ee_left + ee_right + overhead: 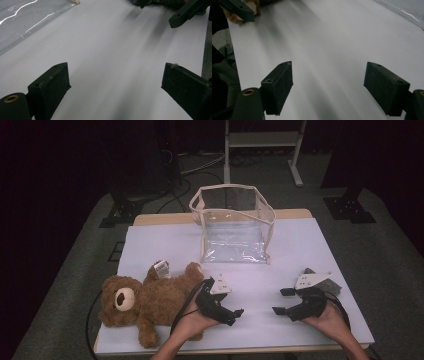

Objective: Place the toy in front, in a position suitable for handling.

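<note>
Teddy bear, brown, lying on its back at the table's near-left corner, head left and legs toward the clear bag, partly hidden behind the left gripper; right gripper well apart across bare white surface; both wide open, empty.

Bare table lies between teddy bear and, seemingly, grey cloth.

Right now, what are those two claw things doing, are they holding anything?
Left gripper: open, fingers wide apart, holding nothing, beside the teddy bear.
Right gripper: open, holding nothing, over the white table cover.
</note>
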`<state>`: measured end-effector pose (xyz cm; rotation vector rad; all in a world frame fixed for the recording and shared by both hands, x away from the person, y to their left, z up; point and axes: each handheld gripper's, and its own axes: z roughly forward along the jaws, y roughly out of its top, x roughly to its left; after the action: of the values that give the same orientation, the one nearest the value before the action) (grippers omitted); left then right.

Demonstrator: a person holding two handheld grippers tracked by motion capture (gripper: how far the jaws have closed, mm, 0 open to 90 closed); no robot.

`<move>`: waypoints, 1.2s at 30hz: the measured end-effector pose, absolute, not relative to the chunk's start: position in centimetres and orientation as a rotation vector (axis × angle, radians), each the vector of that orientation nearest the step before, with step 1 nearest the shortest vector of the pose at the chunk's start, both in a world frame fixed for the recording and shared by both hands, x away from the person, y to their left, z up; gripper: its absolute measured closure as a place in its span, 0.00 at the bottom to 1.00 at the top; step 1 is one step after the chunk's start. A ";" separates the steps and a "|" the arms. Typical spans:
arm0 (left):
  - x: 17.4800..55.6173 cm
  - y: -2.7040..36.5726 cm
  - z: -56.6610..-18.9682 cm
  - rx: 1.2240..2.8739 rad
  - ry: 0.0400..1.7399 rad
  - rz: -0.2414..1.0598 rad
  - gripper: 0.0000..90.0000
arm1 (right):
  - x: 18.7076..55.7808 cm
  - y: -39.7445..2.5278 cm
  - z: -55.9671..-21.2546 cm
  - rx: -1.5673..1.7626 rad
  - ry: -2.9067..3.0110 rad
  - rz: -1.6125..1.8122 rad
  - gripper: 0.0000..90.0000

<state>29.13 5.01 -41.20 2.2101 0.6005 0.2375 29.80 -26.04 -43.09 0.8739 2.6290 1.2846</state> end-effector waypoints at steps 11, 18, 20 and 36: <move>28.5 5.8 -38.5 2.166 0.542 0.234 0.08 | 29.9 -26.0 -43.3 0.869 2.647 1.282 0.24; 28.4 7.1 -36.4 2.140 0.507 0.257 0.08 | 29.9 -25.8 -43.2 0.879 2.646 1.294 0.24; 28.4 8.1 -35.4 2.124 0.501 0.266 0.08 | 29.9 -25.8 -43.2 0.878 2.645 1.291 0.24; 29.2 15.4 -31.5 2.110 0.496 0.402 0.10 | 29.8 -25.3 -43.2 0.862 2.655 1.279 0.24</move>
<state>29.16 15.39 -31.45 2.1095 0.4963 0.4023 29.81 -25.30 -43.16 0.8619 2.6552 1.2793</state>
